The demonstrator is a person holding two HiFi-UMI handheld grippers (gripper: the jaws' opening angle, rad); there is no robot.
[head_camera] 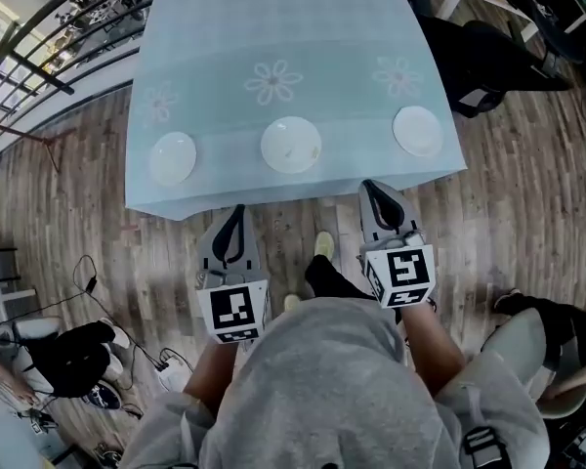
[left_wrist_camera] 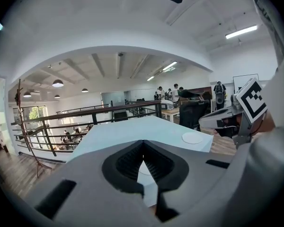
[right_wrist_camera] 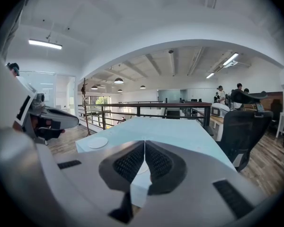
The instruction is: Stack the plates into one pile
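Three white plates lie in a row near the front edge of a table with a pale blue cloth (head_camera: pixel 273 27): a left plate (head_camera: pixel 173 157), a middle plate (head_camera: pixel 291 145) and a right plate (head_camera: pixel 417 131). Both grippers hover over the floor just short of that edge. My left gripper (head_camera: pixel 237 211) is shut and empty, between the left and middle plates. My right gripper (head_camera: pixel 372 186) is shut and empty, between the middle and right plates. In the left gripper view the shut gripper (left_wrist_camera: pixel 143 148) faces the table, the right plate (left_wrist_camera: pixel 193 137) near its corner. The right gripper (right_wrist_camera: pixel 145 148) view shows the left plate (right_wrist_camera: pixel 98 142).
A black office chair (head_camera: pixel 488 57) stands right of the table, seen also in the right gripper view (right_wrist_camera: pixel 241 126). A dark railing (head_camera: pixel 39 57) runs along the left. Cables and a black bag (head_camera: pixel 73 355) lie on the wooden floor at lower left. My feet (head_camera: pixel 322 247) stand by the table.
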